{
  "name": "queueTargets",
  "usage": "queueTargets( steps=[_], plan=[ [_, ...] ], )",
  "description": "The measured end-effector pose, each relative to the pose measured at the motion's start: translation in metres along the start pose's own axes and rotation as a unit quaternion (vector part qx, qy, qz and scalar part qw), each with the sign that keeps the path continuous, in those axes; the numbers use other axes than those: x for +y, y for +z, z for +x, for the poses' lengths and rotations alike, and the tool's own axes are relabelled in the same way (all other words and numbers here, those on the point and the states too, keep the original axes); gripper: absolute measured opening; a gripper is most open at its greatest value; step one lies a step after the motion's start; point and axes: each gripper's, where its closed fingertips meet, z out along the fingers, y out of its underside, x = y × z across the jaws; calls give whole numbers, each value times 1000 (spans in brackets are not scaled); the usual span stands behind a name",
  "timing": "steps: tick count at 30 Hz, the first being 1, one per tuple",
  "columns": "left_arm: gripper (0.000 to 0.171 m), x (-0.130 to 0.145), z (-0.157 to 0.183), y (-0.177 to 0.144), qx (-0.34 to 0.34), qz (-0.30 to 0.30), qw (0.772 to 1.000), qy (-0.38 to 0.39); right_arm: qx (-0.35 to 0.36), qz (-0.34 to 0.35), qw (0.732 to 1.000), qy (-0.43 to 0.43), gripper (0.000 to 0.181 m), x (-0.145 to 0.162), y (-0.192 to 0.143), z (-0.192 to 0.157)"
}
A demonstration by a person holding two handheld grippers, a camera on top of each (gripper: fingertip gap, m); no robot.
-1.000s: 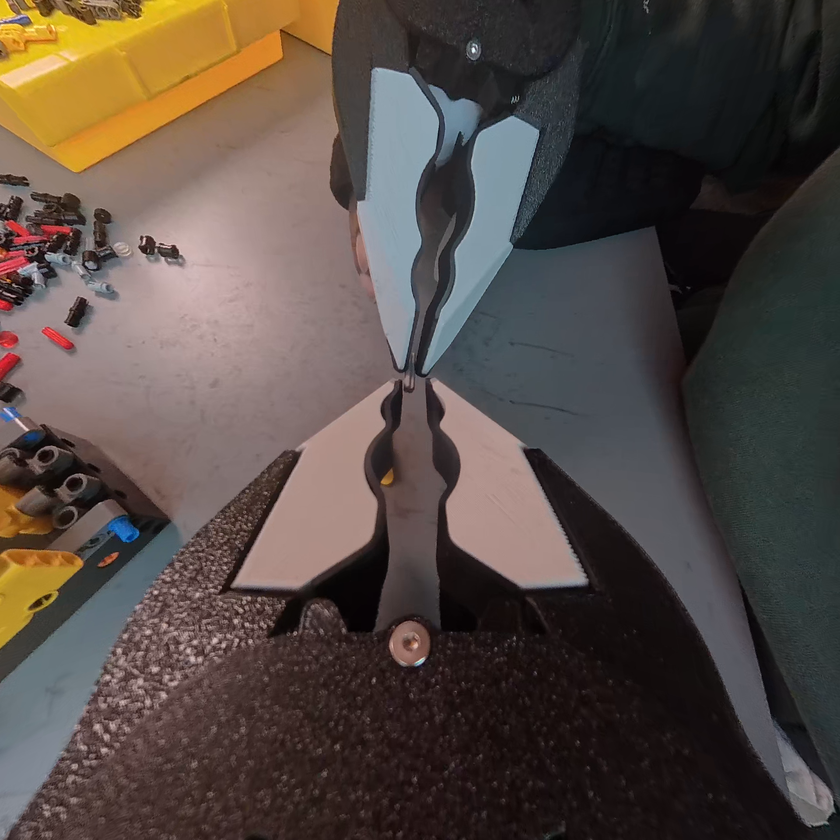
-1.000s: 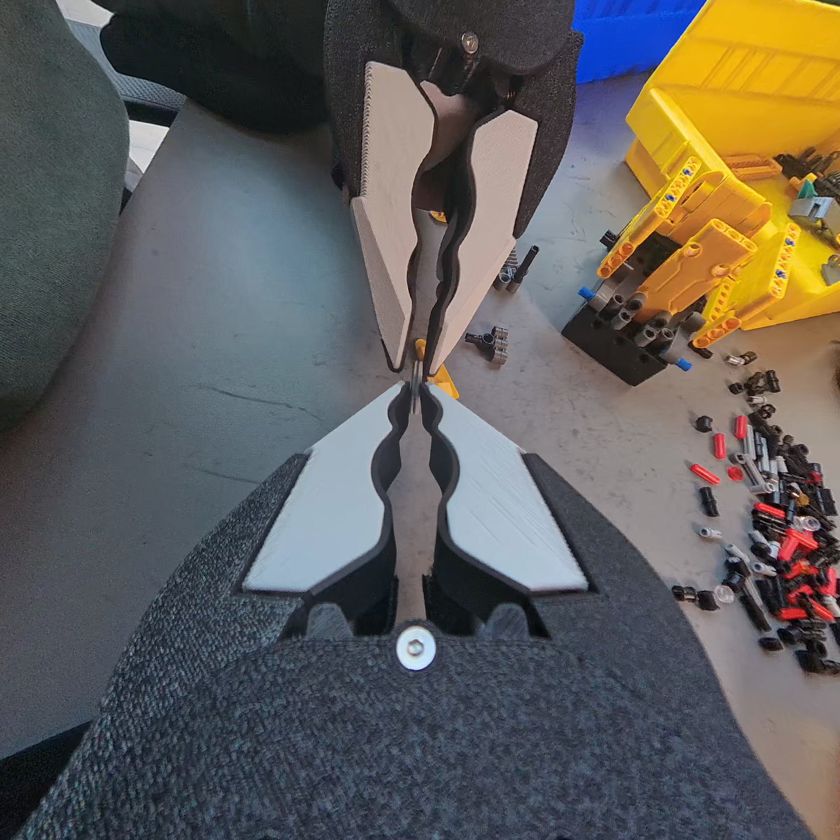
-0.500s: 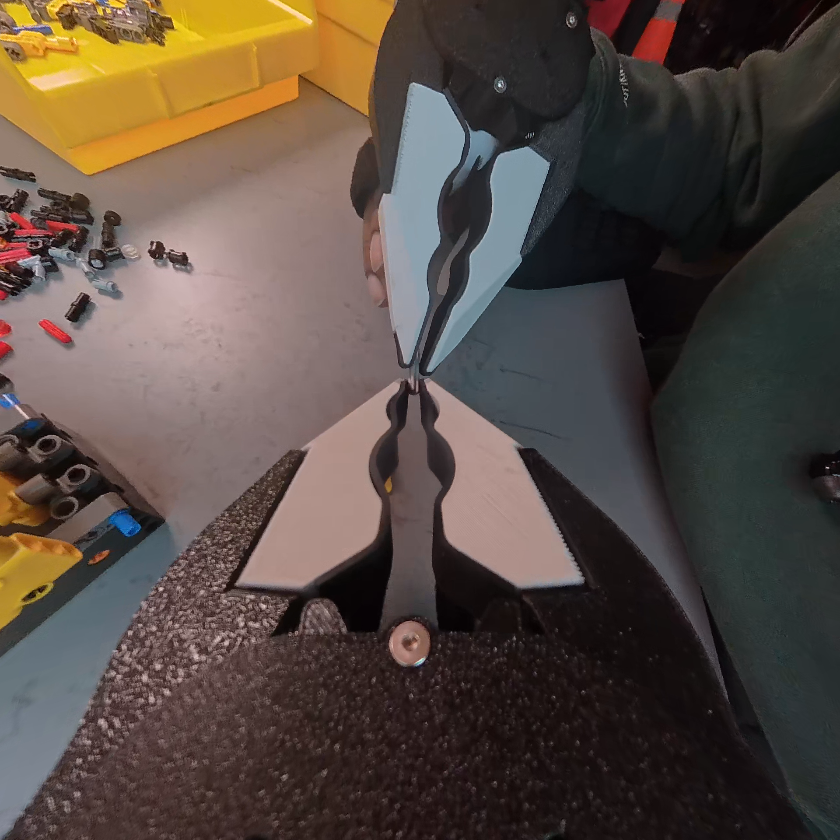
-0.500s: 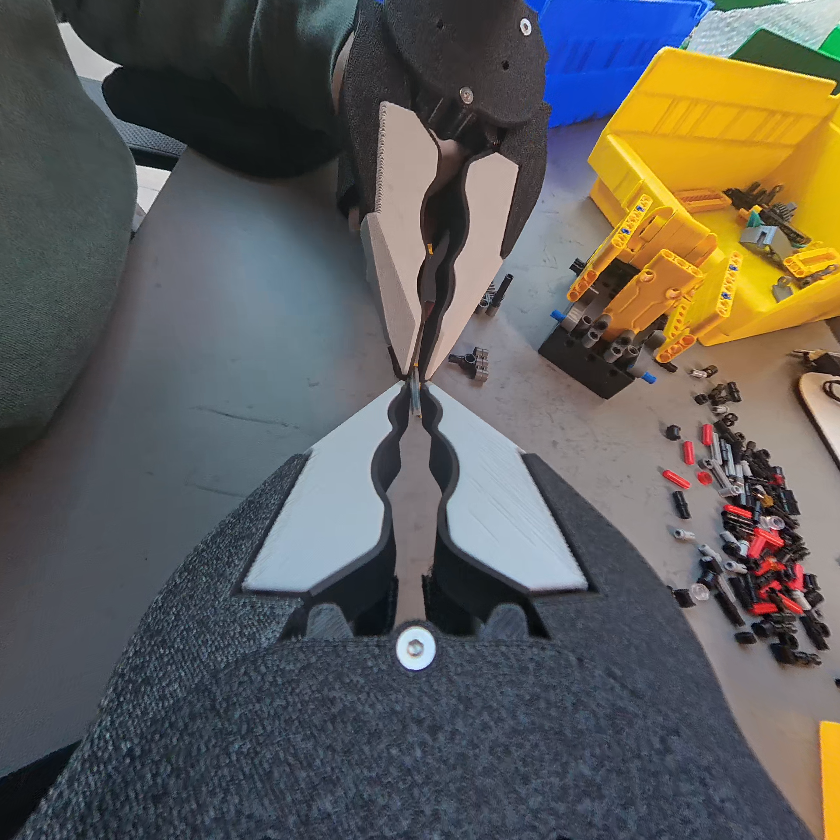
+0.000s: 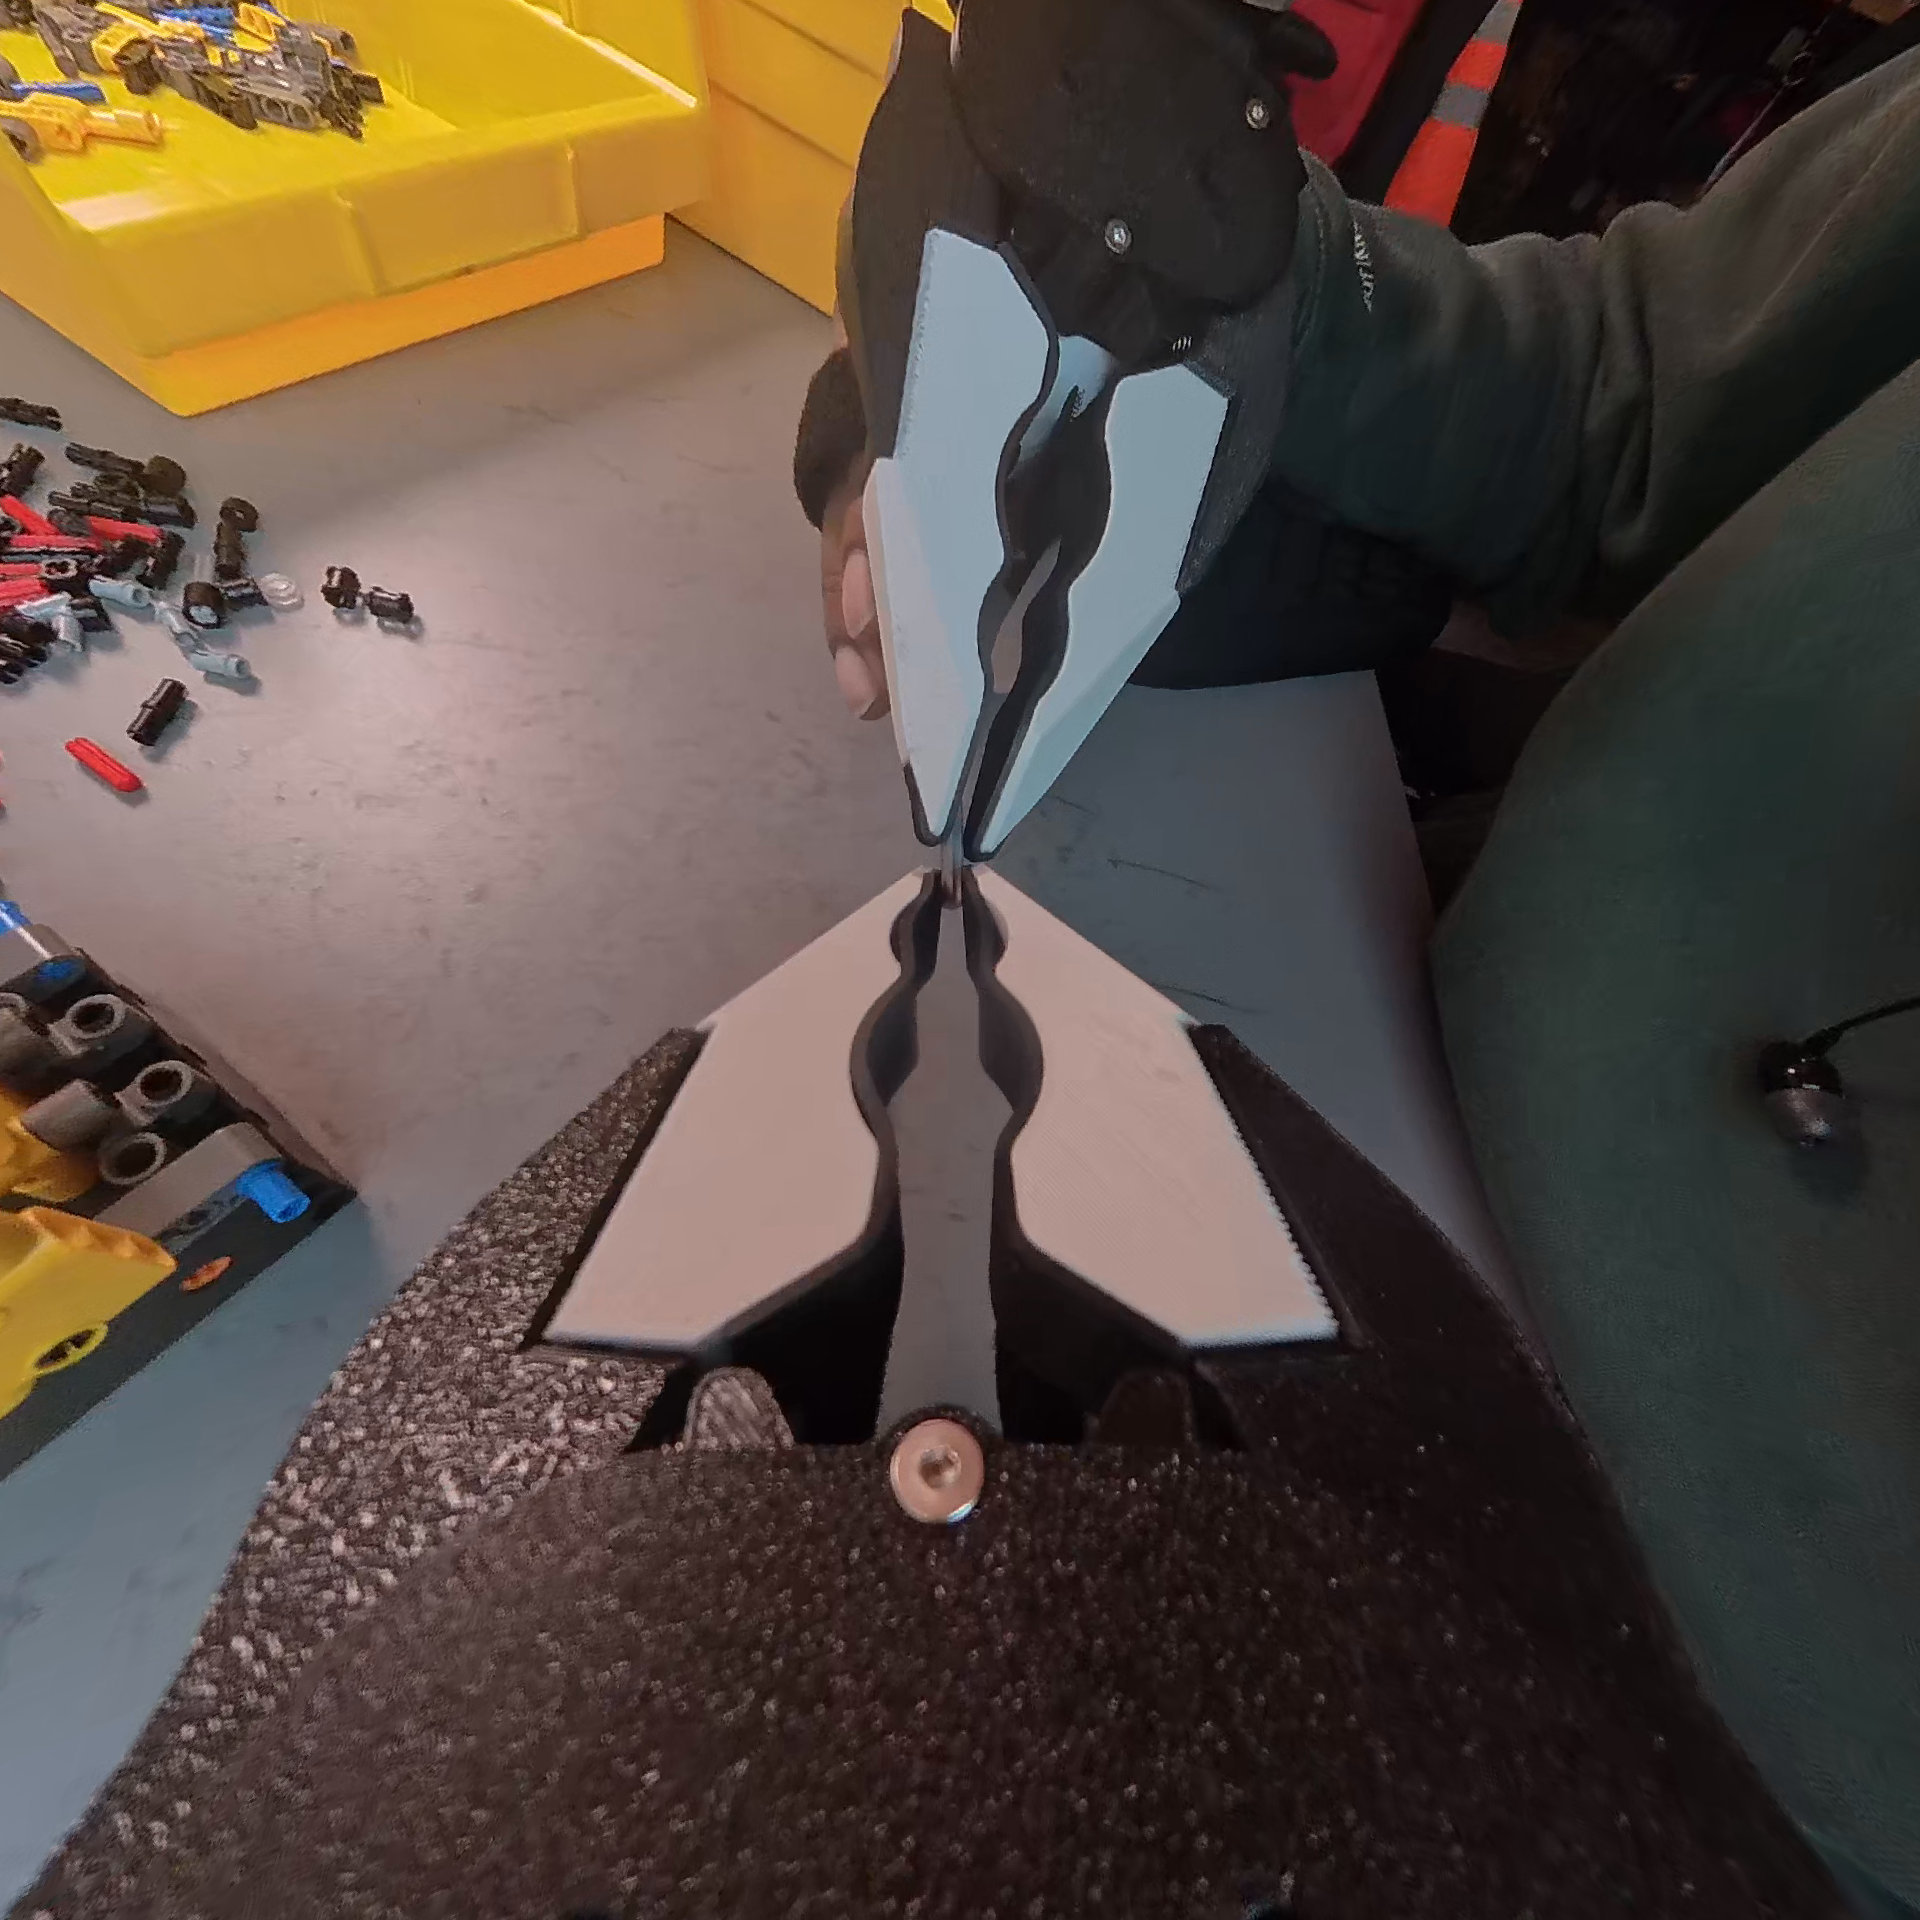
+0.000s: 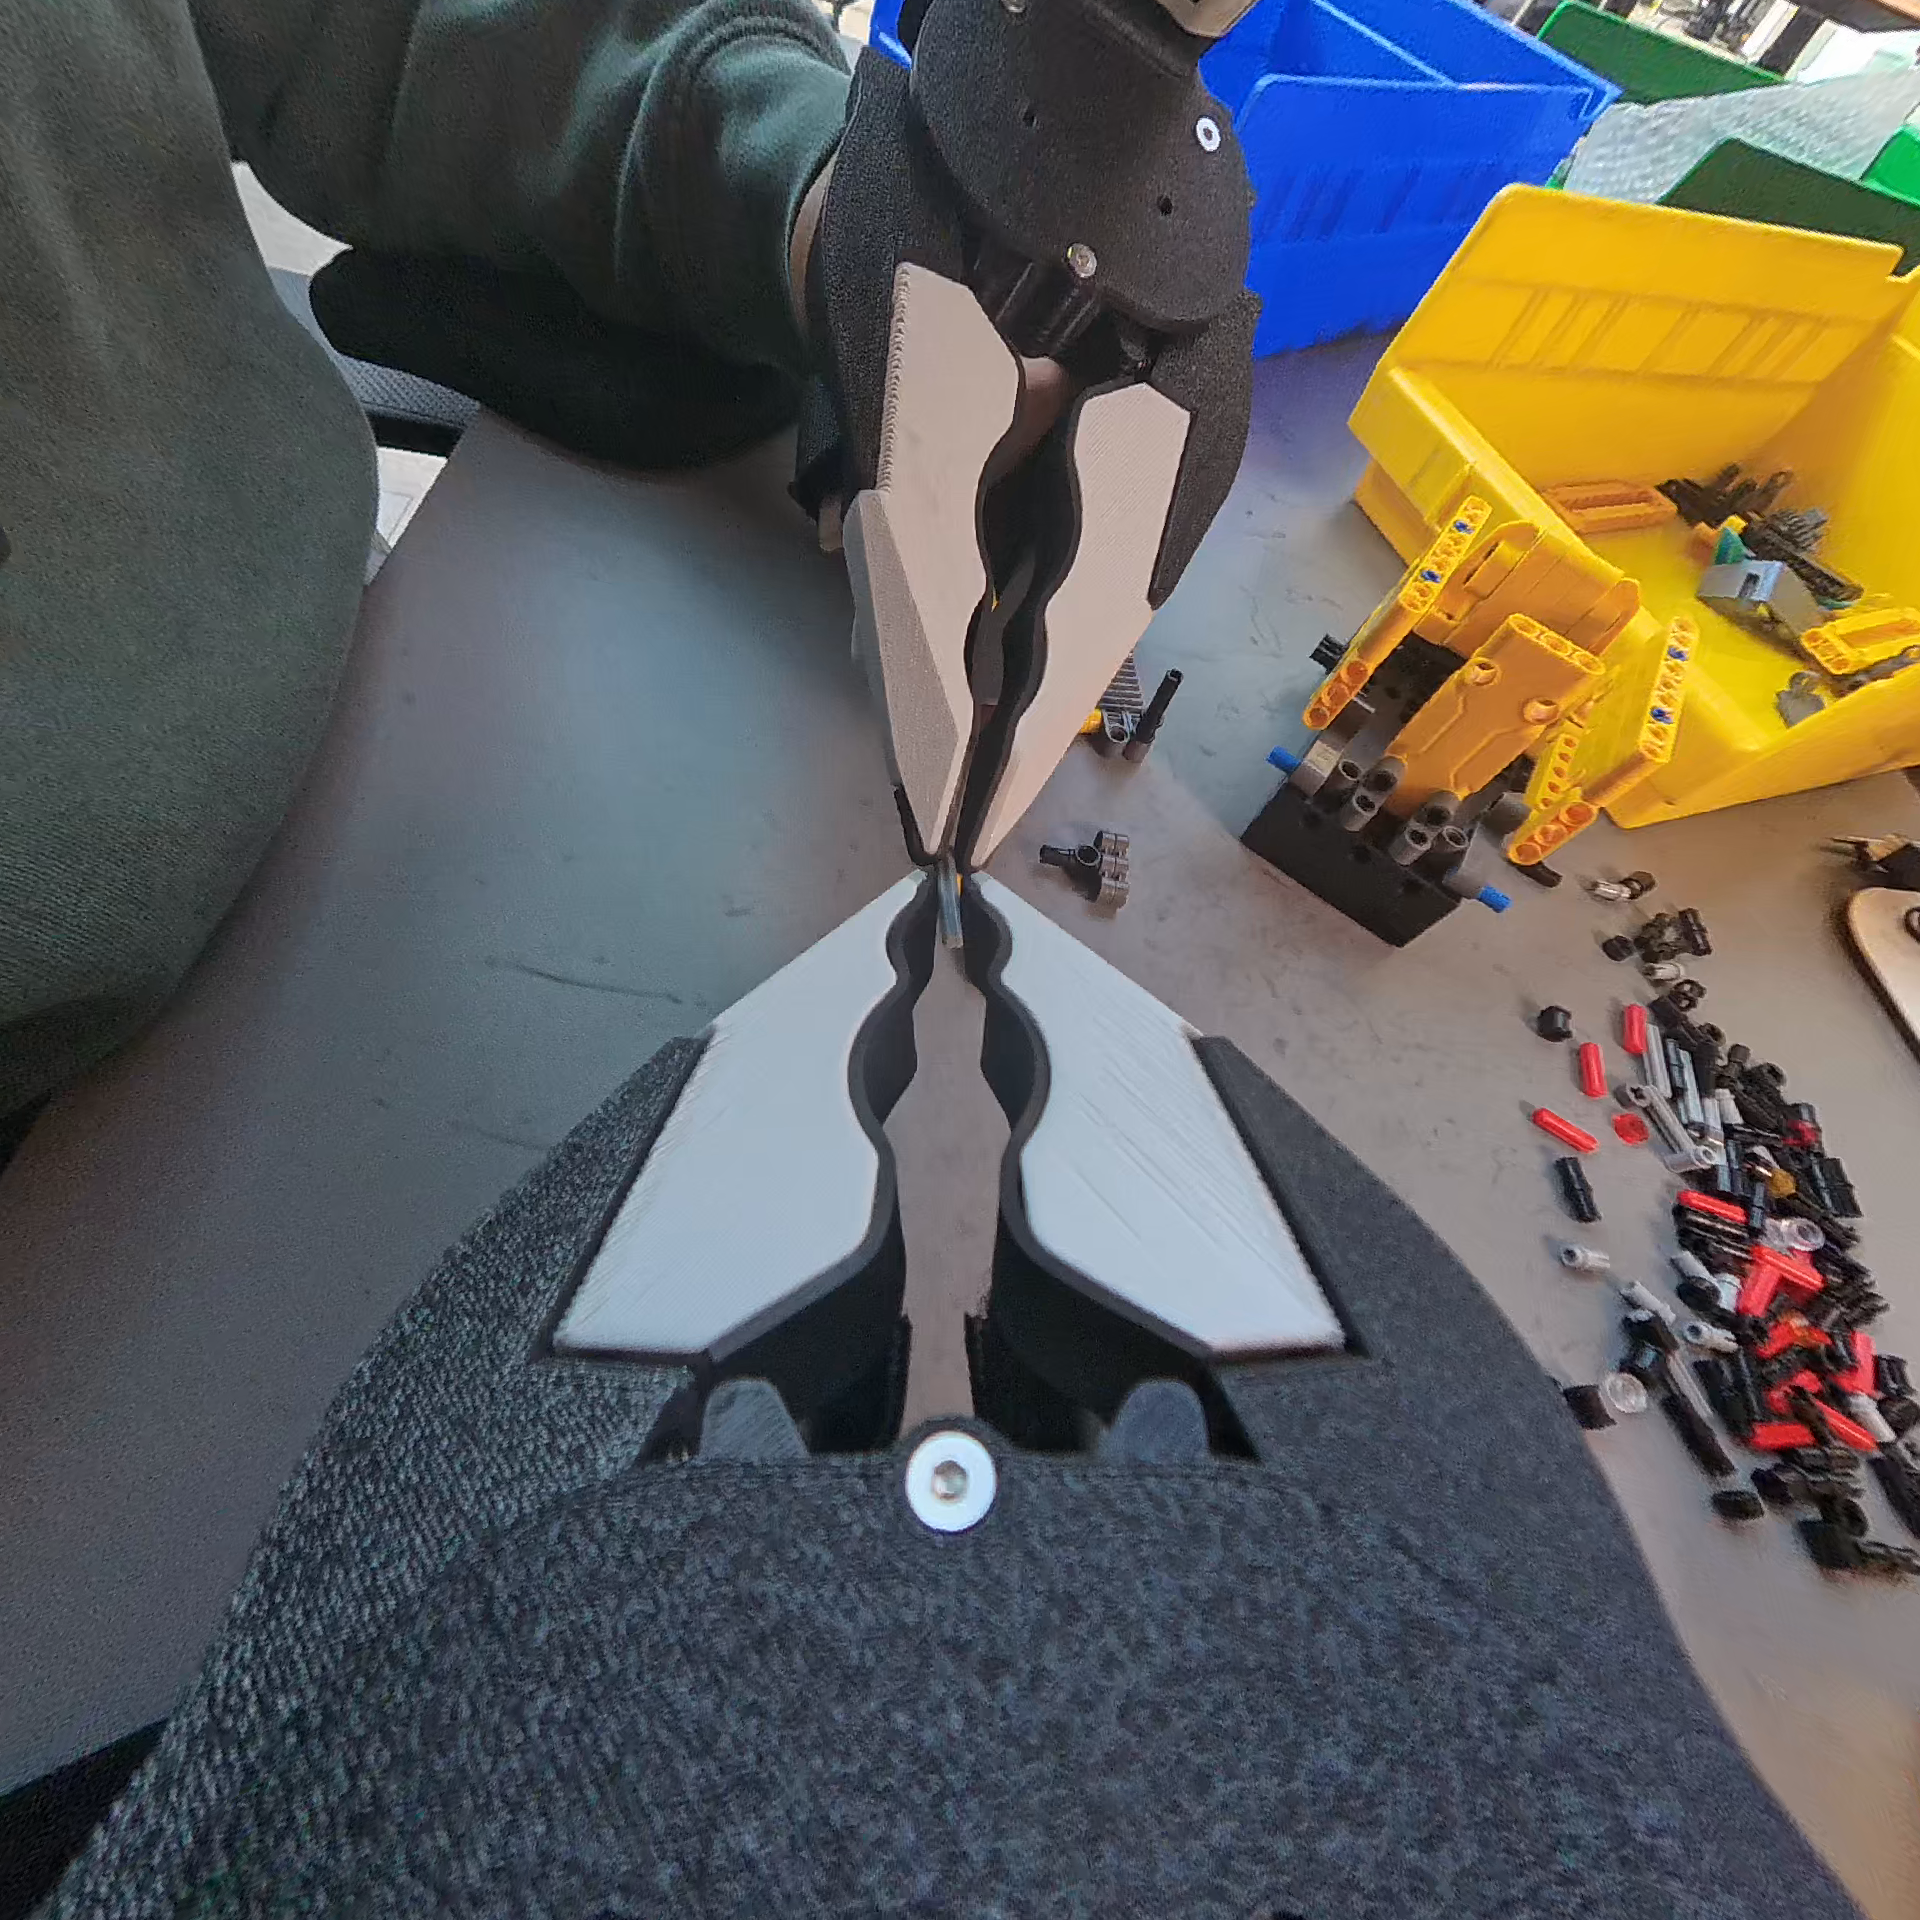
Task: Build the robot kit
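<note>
- Grey desk (image 6: pixel 582 727), scuffed, with yellow bins (image 6: pixel 1662 343) and a blue bin (image 6: pixel 1382 177) along its far edge; a second yellow bin (image 5: pixel 312 208) in the left wrist view holds loose building-toy parts.
- Left gripper (image 5: pixel 948 883): fingers (image 5: pixel 769 1143) drawn together at the tips, clamped on a small thin grey pin (image 5: pixel 948 871) — only a sliver of it shows in this view.
- Right gripper (image 6: pixel 948 891): fingers (image 6: pixel 1143 1153) also closed at the tips, pinching the same grey pin (image 6: pixel 949 914) from the opposite end.
- The two grippers meet tip to tip above the desk, so the pin bridges both pairs of tips, held off the surface.
- In the right wrist view a speck of yellow sits between the left gripper's fingers, higher up; cannot tell what it is.
- A person's hand (image 5: pixel 847 582) in a dark green sleeve (image 5: pixel 1558 416) grips the right gripper's body.
- Yellow-and-black toy assembly (image 6: pixel 1455 748) stands on the desk, near the yellow bins.
- Scattered pile of black, red and grey small parts (image 6: pixel 1766 1278) lies beside it — well apart from the grippers.
- One dark grey connector piece (image 6: pixel 1091 862) lies on the desk just beside the fingertips.
- A black earbud on a cable (image 5: pixel 1803 1101) rests against green fabric at the left wrist view's right edge.
</note>
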Motion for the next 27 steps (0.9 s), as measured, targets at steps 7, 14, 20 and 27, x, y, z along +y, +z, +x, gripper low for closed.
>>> queueTargets(
  steps=[7, 14, 20, 27],
  plan=[
    [2, -12, 0, -8, -3, 42, 999, 2, 3, 34, 999, 21, 4, -10, -6, 5],
    [2, -25, 3, -15, -7, 80, 997, 14, 1, 74, 996, 43, 4, -21, -13, 8],
    [1, -28, 2, -19, -12, 92, 996, 14, 3, 80, 996, 49, 4, -22, -14, 11],
    [0, -32, 1, -23, -19, 103, 994, 19, 1, 80, 995, 56, 4, -20, -14, 12]
  ],
)
